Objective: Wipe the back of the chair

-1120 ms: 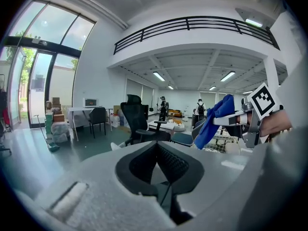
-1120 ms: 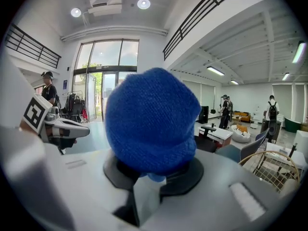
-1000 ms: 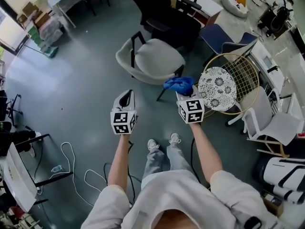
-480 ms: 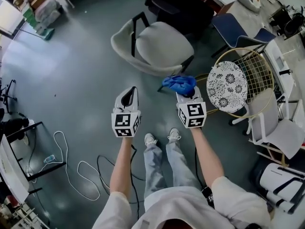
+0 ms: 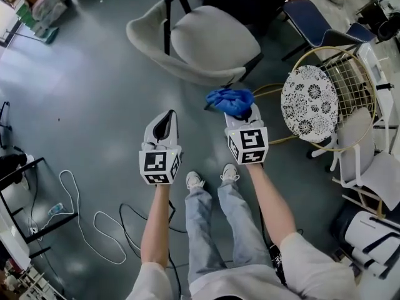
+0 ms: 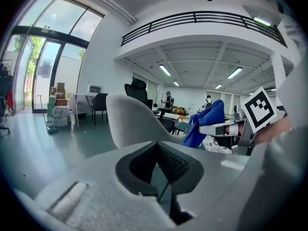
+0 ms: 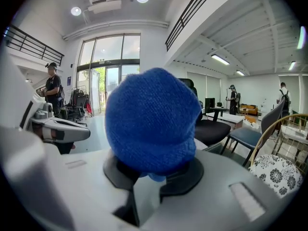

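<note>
A grey shell chair [image 5: 206, 42] stands on the floor ahead, its curved back [image 6: 132, 121] rising close in the left gripper view. My right gripper [image 5: 240, 112] is shut on a bunched blue cloth [image 5: 230, 101], which hangs just short of the chair's near edge. That cloth [image 7: 151, 119] fills the middle of the right gripper view and hides the right gripper [image 7: 151, 170] jaw tips. My left gripper [image 5: 165, 122] is held beside it to the left, shut with nothing in it. From the left gripper [image 6: 161, 170] I see the cloth [image 6: 204, 124] to the right.
A gold wire chair with a floral cushion [image 5: 309, 102] stands at the right, and a white chair [image 5: 369, 161] beyond it. A blue chair [image 5: 312, 14] and a black office chair are behind the grey one. Cables [image 5: 94, 224] lie on the floor at left. The person's shoes [image 5: 195, 181] are below the grippers.
The person has stepped toward the grey chair, which now sits larger and nearer. Both grippers came along with it, and the blue cloth stays held.
</note>
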The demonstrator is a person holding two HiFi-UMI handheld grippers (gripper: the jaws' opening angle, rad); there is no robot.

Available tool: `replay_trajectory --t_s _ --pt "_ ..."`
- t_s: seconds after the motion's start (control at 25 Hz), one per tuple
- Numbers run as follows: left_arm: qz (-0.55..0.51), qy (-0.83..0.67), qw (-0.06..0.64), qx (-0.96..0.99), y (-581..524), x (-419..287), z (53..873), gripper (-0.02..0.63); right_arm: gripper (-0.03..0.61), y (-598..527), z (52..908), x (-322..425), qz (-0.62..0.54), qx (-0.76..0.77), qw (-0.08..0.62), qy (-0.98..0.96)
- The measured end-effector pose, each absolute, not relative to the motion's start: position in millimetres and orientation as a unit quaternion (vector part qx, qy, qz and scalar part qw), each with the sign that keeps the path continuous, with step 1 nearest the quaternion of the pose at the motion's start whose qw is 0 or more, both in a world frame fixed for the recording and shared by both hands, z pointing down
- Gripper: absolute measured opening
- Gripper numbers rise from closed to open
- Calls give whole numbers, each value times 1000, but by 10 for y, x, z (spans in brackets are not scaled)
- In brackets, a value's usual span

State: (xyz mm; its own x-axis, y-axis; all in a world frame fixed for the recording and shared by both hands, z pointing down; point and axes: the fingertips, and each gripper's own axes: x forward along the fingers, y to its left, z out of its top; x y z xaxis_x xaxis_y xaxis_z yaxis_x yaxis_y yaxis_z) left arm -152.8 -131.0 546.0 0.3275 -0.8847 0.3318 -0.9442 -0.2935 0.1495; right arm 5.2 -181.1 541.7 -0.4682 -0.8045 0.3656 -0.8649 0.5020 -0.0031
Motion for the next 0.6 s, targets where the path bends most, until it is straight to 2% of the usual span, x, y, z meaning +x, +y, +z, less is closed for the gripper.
replay_trajectory --t_s 0.28,0.6 --pt "102 -565 155 804 -1272 -1517 5879 5 86 -1949 5874 -105 87 497 152 -850" --pt "103 -558 153 809 -1337 -1529 6115 4 86 -2355 5891 -291 52 511 141 -846"
